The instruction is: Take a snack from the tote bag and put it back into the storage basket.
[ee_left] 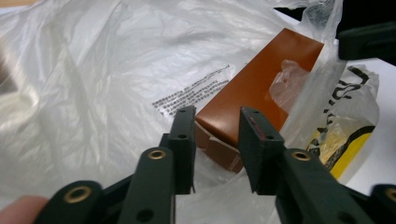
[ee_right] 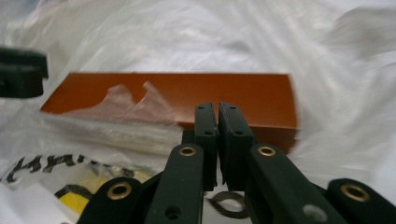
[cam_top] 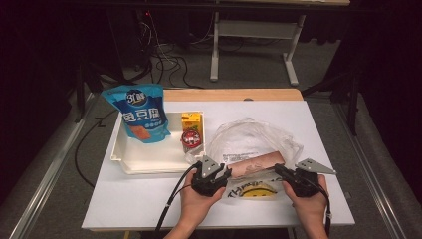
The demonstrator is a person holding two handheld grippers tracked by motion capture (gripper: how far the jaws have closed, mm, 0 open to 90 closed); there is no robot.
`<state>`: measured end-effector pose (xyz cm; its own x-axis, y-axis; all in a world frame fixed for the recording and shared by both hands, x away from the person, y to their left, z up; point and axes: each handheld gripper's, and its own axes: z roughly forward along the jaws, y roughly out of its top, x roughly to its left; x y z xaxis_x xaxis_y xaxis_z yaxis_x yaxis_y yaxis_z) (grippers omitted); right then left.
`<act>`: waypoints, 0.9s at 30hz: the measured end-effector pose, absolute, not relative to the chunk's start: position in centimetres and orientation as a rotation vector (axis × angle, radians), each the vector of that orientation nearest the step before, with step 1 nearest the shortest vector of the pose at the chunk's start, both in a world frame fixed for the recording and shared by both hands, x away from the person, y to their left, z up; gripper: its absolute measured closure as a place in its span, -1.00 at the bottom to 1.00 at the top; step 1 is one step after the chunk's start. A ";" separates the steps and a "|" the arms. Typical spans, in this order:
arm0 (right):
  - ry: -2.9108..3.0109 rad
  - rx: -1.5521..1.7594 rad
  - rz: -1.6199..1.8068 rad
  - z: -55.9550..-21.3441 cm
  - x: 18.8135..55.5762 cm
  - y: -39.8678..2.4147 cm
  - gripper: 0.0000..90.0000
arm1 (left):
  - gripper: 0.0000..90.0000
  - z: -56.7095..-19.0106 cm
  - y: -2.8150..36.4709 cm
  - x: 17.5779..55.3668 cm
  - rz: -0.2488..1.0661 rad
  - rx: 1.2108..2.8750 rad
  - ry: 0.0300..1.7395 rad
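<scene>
A brown carton (cam_top: pixel 256 163) lies on its side in a clear plastic bag (cam_top: pixel 249 134) with a yellow smiley print (cam_top: pixel 259 190), near the table's front. My left gripper (cam_top: pixel 226 173) points at the carton's left end. In the left gripper view its jaws (ee_left: pixel 217 135) stand apart and open, with the carton's corner (ee_left: pixel 261 84) just beyond them. My right gripper (cam_top: pixel 278 171) sits at the carton's right end. In the right gripper view its jaws (ee_right: pixel 217 140) are shut in front of the carton (ee_right: pixel 187 93); whether bag film (ee_right: pixel 233 32) is pinched is unclear.
A white tray (cam_top: pixel 149 162) at the left holds a blue snack pouch (cam_top: pixel 142 112), a yellow drink carton (cam_top: pixel 191 122) and a small red round pack (cam_top: pixel 190 139). The white table's front edge (cam_top: pixel 219 224) runs just below the person's hands.
</scene>
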<state>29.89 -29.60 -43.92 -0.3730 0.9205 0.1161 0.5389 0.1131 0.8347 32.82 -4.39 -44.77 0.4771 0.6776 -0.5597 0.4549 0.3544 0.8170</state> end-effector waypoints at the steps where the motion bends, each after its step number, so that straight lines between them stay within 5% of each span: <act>1: 2.012 1.423 1.156 -44.6 30.1 -29.0 0.96 | 0.26 -44.9 -4.6 33.1 0.169 1.293 1.151; 12: 2.230 1.467 1.003 -47.5 29.8 -27.9 1.00 | -0.31 -45.3 -5.5 33.1 0.185 1.413 1.068; 27: 2.247 1.487 1.036 -47.5 29.9 -28.1 1.00 | -0.24 -47.2 -7.5 34.3 0.116 1.547 1.053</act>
